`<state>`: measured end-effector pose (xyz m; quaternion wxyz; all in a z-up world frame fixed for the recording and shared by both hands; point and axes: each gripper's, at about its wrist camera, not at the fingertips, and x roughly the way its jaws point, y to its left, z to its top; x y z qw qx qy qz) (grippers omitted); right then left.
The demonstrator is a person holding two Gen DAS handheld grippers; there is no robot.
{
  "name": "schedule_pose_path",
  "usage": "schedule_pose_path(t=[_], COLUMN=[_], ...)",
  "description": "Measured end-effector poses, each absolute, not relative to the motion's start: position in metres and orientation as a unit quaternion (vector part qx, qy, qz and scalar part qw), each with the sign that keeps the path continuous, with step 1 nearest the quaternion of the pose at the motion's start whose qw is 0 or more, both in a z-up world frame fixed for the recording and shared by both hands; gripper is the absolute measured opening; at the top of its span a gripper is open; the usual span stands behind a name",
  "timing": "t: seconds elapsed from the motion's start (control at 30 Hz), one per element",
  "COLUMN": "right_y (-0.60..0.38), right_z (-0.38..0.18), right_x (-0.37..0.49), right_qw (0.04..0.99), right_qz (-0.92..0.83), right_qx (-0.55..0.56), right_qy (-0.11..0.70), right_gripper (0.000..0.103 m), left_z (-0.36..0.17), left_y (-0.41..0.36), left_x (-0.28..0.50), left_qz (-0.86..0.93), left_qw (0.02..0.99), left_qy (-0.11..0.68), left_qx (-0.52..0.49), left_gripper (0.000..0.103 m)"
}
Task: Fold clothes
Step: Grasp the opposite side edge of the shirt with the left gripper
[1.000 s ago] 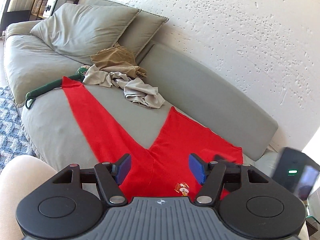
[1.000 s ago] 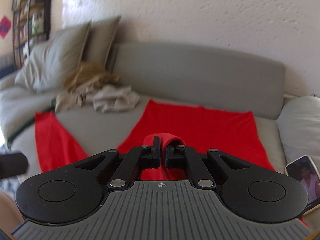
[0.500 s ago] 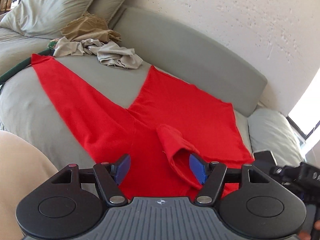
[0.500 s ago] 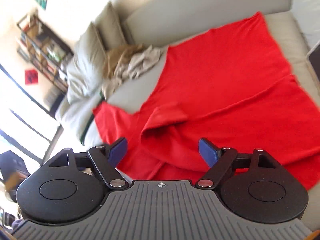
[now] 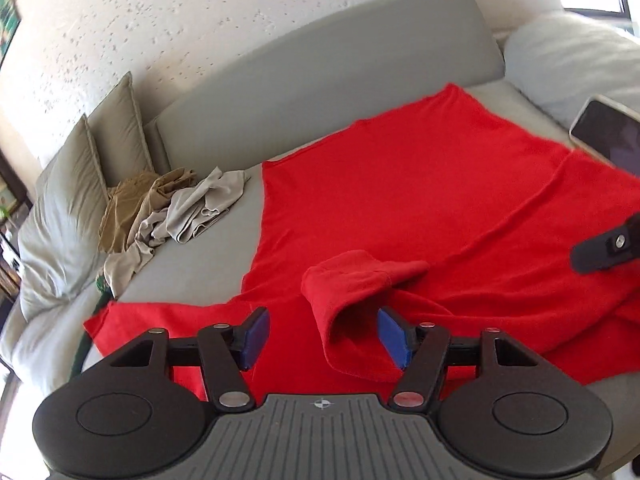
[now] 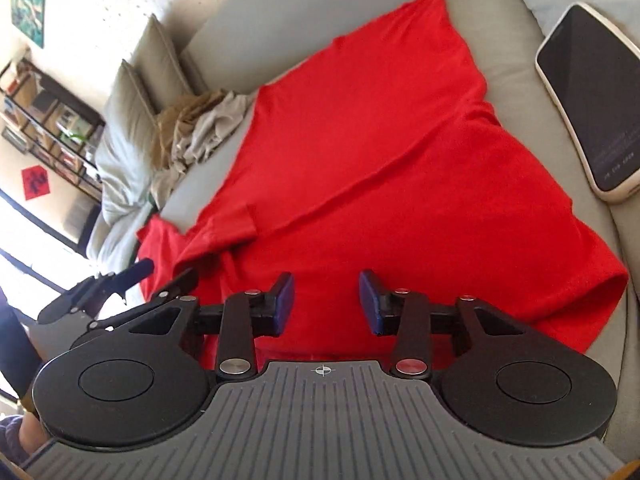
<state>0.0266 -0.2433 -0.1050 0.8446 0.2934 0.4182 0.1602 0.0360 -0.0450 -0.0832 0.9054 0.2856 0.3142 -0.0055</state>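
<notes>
Red cloth, a large garment (image 5: 420, 184), lies spread across the seat of the grey sofa (image 5: 328, 64), reaching from near the front edge up toward the backrest. Its long axis runs on a slant, from the near left corner up to the far right corner by the phone (image 6: 588, 92), which rests on the cushion just beside its edge. A long crease follows nearly the same slant. Near the front, one sleeve (image 5: 356, 280) is doubled over onto the body, its cuff opening toward the left gripper (image 5: 320, 336). That gripper's blue pads stand apart and are closing a little; the sleeve's edge is between them but unpressed. The right gripper (image 6: 326, 304) hovers over flat red cloth, jaws apart and closing, gripping nothing. A heap of tan and grey clothes (image 5: 168, 208) sits well apart by the pillows (image 5: 76, 196).
</notes>
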Motion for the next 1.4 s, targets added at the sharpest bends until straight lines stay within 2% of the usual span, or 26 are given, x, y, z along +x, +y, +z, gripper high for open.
schedule_pose_path(t=[0.1, 0.17, 0.2, 0.23, 0.3, 0.43, 0.63, 0.73, 0.97, 1.17, 1.2, 1.27, 1.3, 1.4], right_y=[-0.250, -0.255, -0.258, -0.260, -0.260, -0.257, -0.254, -0.253, -0.255, -0.257, -0.257, -0.257, -0.257, -0.257], right_z=[-0.110, -0.115, -0.118, -0.121, -0.122, -0.120, -0.117, -0.117, -0.118, -0.118, -0.118, -0.118, -0.118, -0.118], right_x=[0.031, 0.032, 0.033, 0.033, 0.033, 0.031, 0.028, 0.028, 0.027, 0.027, 0.027, 0.027, 0.027, 0.026], right_qw=[0.831, 0.819, 0.812, 0.807, 0.803, 0.809, 0.815, 0.816, 0.817, 0.814, 0.814, 0.814, 0.814, 0.815], right_qz=[0.165, 0.164, 0.164, 0.164, 0.164, 0.162, 0.161, 0.161, 0.162, 0.162, 0.162, 0.163, 0.163, 0.163], right_qx=[0.324, 0.352, 0.366, 0.378, 0.386, 0.376, 0.371, 0.371, 0.370, 0.376, 0.376, 0.376, 0.376, 0.377], right_qy=[0.422, 0.423, 0.423, 0.424, 0.423, 0.421, 0.415, 0.412, 0.412, 0.412, 0.411, 0.411, 0.411, 0.410], right_gripper=[0.043, 0.043, 0.042, 0.042, 0.042, 0.043, 0.047, 0.047, 0.047, 0.047, 0.047, 0.047, 0.047, 0.047], left_z=[-0.100, -0.103, -0.098, -0.090, -0.075, -0.073, -0.079, -0.082, -0.068, -0.073, -0.073, -0.072, -0.071, -0.056], left_y=[-0.059, -0.059, -0.054, -0.041, -0.010, 0.059, 0.109, 0.121, 0.112, 0.111, 0.109, 0.105, 0.103, 0.088], left_x=[0.051, 0.064, 0.070, 0.076, 0.083, 0.072, 0.055, 0.054, 0.054, 0.060, 0.062, 0.066, 0.068, 0.067], left_qz=[0.015, 0.035, 0.046, 0.060, 0.087, 0.097, 0.092, 0.094, 0.134, 0.120, 0.117, 0.112, 0.109, 0.071], left_qw=[0.886, 0.887, 0.894, 0.907, 0.921, 0.916, 0.877, 0.847, 0.875, 0.879, 0.885, 0.895, 0.900, 0.933], left_qy=[0.296, 0.294, 0.300, 0.317, 0.353, 0.380, 0.357, 0.352, 0.339, 0.342, 0.341, 0.337, 0.335, 0.291], left_qx=[0.355, 0.356, 0.329, 0.271, 0.139, -0.086, -0.310, -0.386, -0.318, -0.308, -0.296, -0.271, -0.258, -0.200], left_gripper=[0.056, 0.044, 0.030, 0.026, 0.026, 0.034, 0.035, 0.035, 0.037, 0.039, 0.036, 0.025, 0.002, 0.002])
